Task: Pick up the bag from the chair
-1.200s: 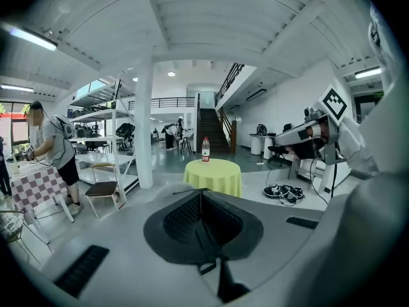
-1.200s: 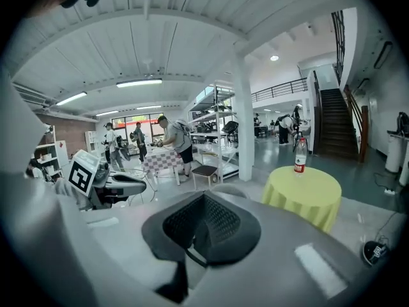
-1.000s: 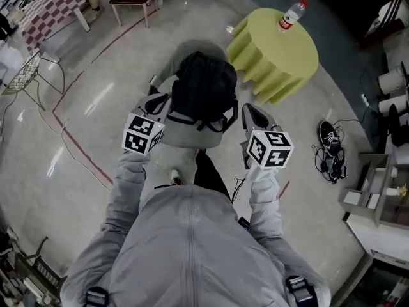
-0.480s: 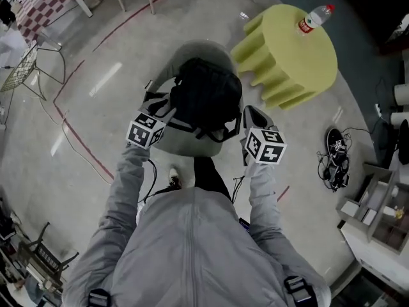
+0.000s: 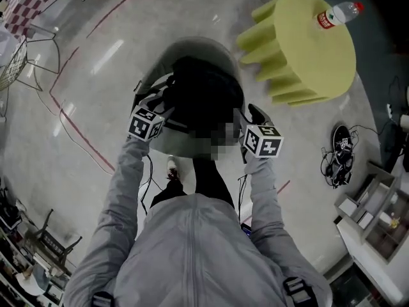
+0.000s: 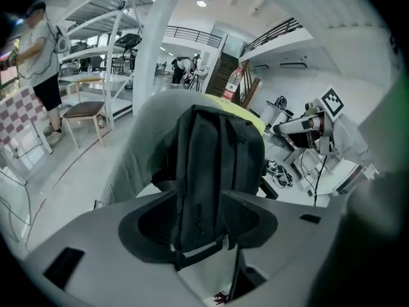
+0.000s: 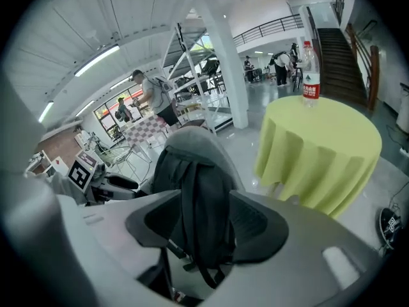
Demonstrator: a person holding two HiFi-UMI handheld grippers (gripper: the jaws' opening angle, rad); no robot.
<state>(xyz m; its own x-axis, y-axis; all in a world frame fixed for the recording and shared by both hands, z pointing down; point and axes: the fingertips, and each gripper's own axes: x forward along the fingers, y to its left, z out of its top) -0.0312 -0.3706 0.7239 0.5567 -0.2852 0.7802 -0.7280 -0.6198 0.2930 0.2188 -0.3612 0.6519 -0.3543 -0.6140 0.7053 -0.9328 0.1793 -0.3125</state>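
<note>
Left gripper and right gripper, both released, flank the black backpack on the grey chair.

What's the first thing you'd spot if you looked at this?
You'd spot the black bag first, sitting on the grey chair right in the middle, with the left claw and the right claw open on either side of it. Next comes the bright yellow-green round table at the upper right, with a water bottle standing on it.
</note>
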